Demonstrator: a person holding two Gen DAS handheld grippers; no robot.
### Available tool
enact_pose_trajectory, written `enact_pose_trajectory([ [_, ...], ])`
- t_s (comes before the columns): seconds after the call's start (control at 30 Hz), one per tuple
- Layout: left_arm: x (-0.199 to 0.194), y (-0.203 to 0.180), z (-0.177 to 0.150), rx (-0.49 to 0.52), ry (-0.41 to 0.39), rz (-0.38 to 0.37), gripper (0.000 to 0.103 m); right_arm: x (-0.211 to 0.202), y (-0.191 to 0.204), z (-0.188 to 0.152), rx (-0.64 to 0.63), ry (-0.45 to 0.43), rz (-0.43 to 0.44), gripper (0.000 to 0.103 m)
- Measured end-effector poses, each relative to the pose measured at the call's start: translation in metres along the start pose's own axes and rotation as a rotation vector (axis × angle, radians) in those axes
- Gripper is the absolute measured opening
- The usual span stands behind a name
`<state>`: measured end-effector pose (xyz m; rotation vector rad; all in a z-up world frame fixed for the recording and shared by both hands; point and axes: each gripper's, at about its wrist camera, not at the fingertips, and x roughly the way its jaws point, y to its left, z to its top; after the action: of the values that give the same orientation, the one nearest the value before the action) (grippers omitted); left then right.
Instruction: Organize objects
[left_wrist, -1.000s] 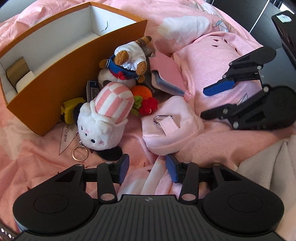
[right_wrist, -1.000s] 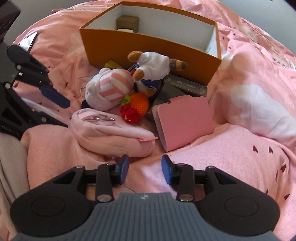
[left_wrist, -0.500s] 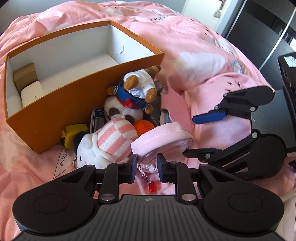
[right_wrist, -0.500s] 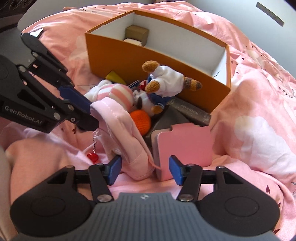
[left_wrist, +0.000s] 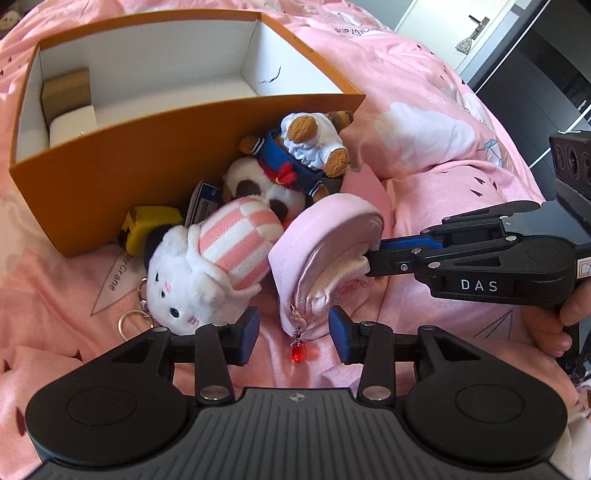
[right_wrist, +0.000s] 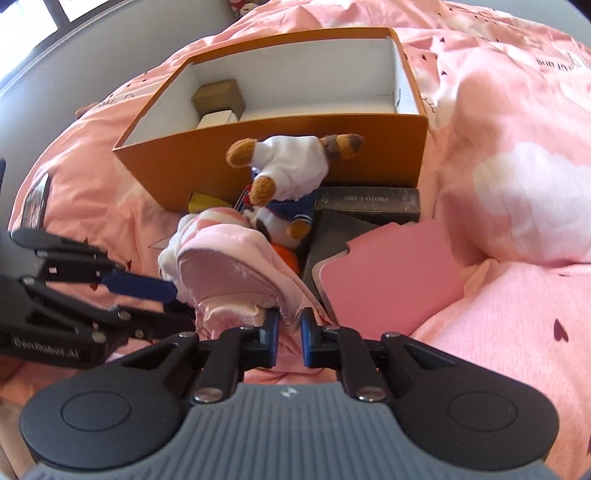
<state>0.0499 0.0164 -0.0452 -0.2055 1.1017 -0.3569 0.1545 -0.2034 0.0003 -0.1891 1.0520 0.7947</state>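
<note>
A soft pink fabric pouch (left_wrist: 325, 236), rounded and zippered with a red bead pull, is pinched at its rim by the right gripper (right_wrist: 287, 341). The left gripper (left_wrist: 293, 330) is spread open around the pouch's lower corner. The plush pile is crowded against the rigid orange cardboard box (left_wrist: 147, 173), whose white interior is largely unfilled. The orange knitted toy (right_wrist: 286, 254) is mostly hidden.

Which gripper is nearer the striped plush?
Left. The left gripper sits open just beside the striped plush; the right gripper is across the pink pouch, clamped on its edge.
</note>
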Motion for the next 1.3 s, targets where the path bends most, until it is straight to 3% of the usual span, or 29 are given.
enact_pose_trajectory([
  [0.2,0.02,0.0,0.004,-0.058,0.003,-0.024,0.049,0.005,-0.002,0.002,0.025,0.001,-0.003,0.013],
  [0.23,0.022,0.0,0.004,-0.065,0.006,-0.022,0.046,0.005,-0.002,0.003,0.023,0.001,-0.003,0.013],
  [0.27,0.024,0.0,0.004,-0.069,0.007,-0.019,0.035,0.005,-0.002,0.003,0.019,0.002,-0.006,0.014],
  [0.33,0.024,0.0,0.003,-0.071,0.004,-0.016,0.033,0.003,0.0,0.002,0.002,0.004,-0.016,0.015],
  [0.43,0.019,-0.002,0.002,-0.072,-0.013,-0.001,0.028,-0.004,0.002,-0.001,-0.023,-0.011,-0.054,0.032],
  [0.63,-0.002,-0.006,0.006,-0.064,-0.019,0.053,0.025,-0.016,-0.015,0.004,0.049,-0.047,-0.13,0.039],
  [0.77,-0.024,-0.002,0.011,-0.089,-0.029,0.085,0.025,-0.009,-0.028,0.02,0.157,-0.045,-0.172,0.062],
  [0.87,-0.041,0.005,0.02,-0.127,-0.044,0.084,0.025,0.002,-0.024,0.034,0.188,-0.038,-0.208,0.072],
  [1.1,-0.052,0.02,0.031,-0.184,-0.065,0.095,0.025,0.04,-0.019,0.05,0.211,0.037,-0.306,0.077],
  [1.17,-0.048,0.023,0.032,-0.191,-0.062,0.092,0.025,0.05,-0.022,0.05,0.217,0.054,-0.32,0.088],
  [1.3,-0.044,0.027,0.033,-0.205,-0.06,0.071,0.025,0.057,-0.037,0.045,0.271,0.073,-0.29,0.089],
])
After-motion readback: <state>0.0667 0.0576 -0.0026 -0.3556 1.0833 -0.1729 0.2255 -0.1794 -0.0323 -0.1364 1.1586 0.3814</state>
